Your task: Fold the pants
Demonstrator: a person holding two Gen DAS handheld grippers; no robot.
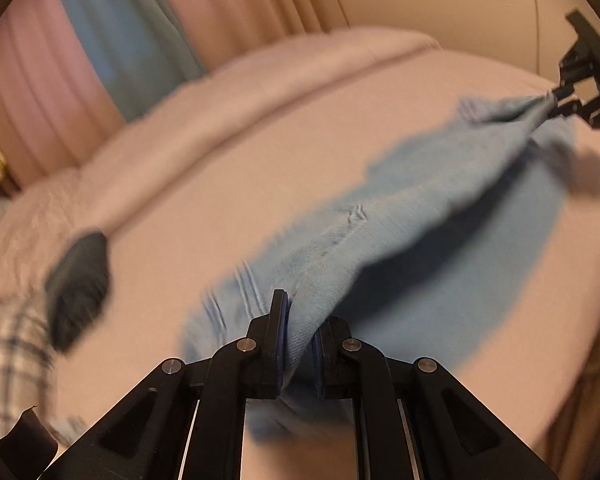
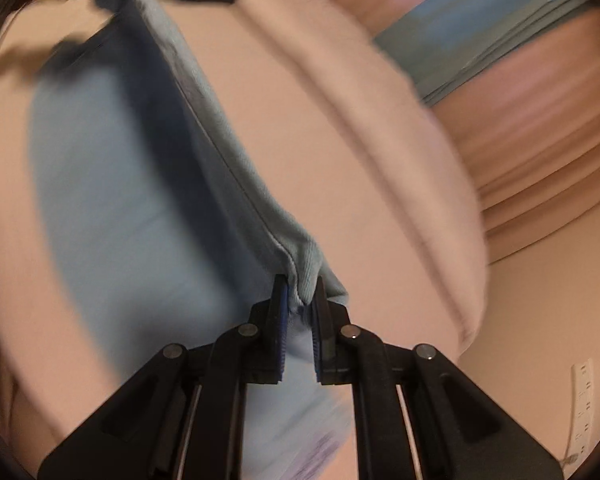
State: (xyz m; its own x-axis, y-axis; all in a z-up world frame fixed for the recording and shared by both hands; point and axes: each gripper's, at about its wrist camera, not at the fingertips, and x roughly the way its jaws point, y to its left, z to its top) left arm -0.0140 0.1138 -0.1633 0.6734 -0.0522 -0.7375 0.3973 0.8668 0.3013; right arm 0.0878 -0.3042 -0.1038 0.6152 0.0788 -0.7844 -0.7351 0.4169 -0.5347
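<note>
On the pink bed (image 1: 260,168), light-blue pants (image 1: 440,184) hang lifted between both tongs: left gripper (image 1: 300,320) and right gripper (image 2: 300,300) each clamped on a fabric edge. Fold looks mid-way, nothing laid flat yet. Open bedding toward 12 o'clock; dark object (image 1: 80,284) at 9.

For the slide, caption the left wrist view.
Left gripper clamps light-blue cotton pants, lifted over the pink bed.
</note>
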